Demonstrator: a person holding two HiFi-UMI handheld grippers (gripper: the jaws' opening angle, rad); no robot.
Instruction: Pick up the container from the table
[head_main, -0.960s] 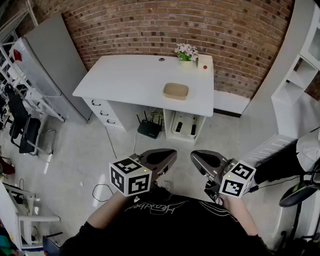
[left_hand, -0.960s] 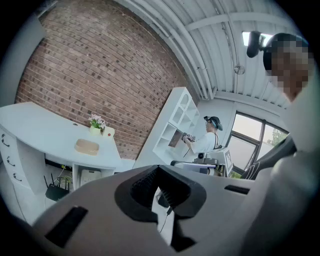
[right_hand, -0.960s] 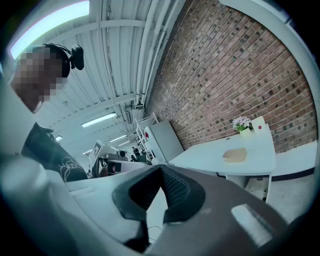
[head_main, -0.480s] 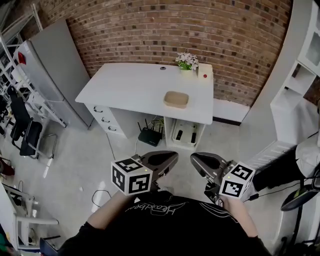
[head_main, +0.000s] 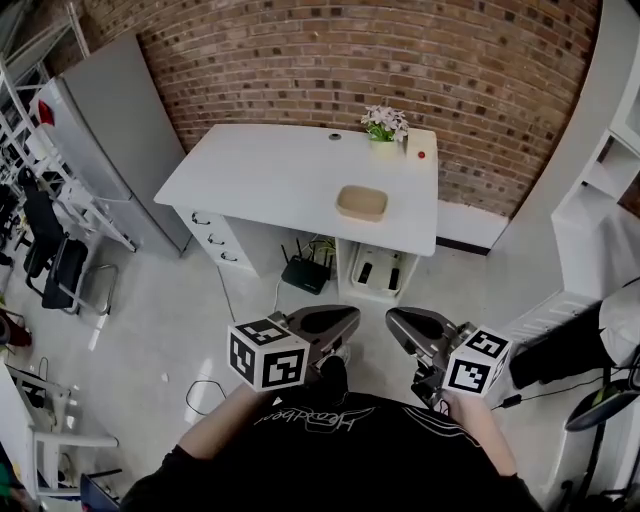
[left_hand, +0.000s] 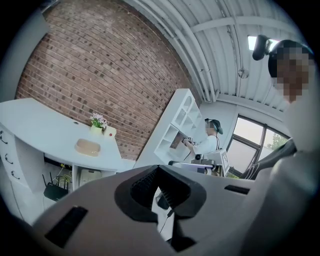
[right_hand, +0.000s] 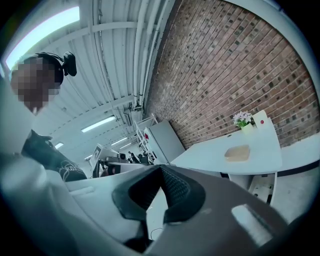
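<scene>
The container (head_main: 361, 203) is a shallow tan tray lying near the front right of the white table (head_main: 270, 170), far ahead of both grippers. It also shows small in the left gripper view as the container (left_hand: 88, 147) and in the right gripper view as the container (right_hand: 237, 152). My left gripper (head_main: 349, 318) and right gripper (head_main: 394, 319) are held close to the body, side by side above the floor, well short of the table. Both are shut with nothing between the jaws, as the left gripper (left_hand: 159, 175) and the right gripper (right_hand: 161, 175) show up close.
A small flower pot (head_main: 384, 124) and a white box with a red dot (head_main: 421, 155) stand at the table's back right. A black router (head_main: 306, 276) sits on the floor under the table. A grey cabinet (head_main: 115, 120) stands left, white shelving (head_main: 600, 190) right, chairs (head_main: 50, 260) far left.
The table and container have slid slightly lower and to the right in the head view. Both grippers stay shut and in the same place near the body.
</scene>
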